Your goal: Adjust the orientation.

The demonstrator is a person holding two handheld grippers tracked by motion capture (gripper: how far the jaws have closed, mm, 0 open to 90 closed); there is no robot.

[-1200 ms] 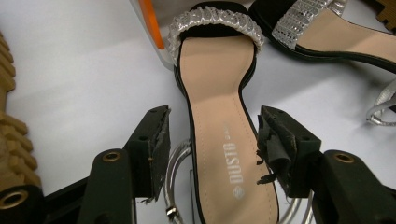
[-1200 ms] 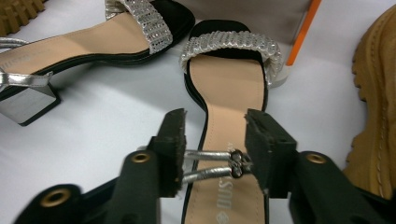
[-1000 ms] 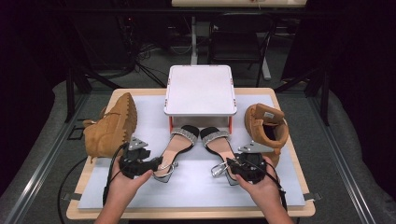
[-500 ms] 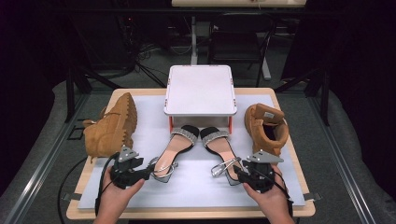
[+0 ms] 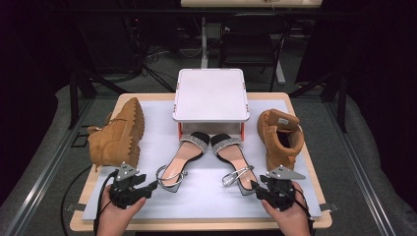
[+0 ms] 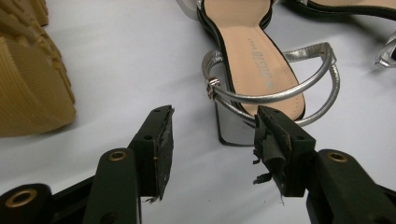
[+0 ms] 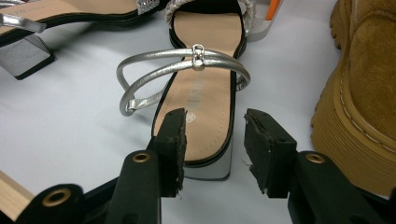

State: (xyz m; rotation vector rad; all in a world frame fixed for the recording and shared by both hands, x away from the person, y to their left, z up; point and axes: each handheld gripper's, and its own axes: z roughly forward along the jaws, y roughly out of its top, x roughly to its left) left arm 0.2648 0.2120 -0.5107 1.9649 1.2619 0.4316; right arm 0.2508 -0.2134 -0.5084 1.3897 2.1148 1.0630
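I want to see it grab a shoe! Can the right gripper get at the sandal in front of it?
Probably yes. The right gripper is open, its jaws either side of the right sandal's heel end with nothing between. The tan boot stands close beside it but looks clear of the path.

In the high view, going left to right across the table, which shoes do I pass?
Left boot → left sandal → right sandal → right boot.
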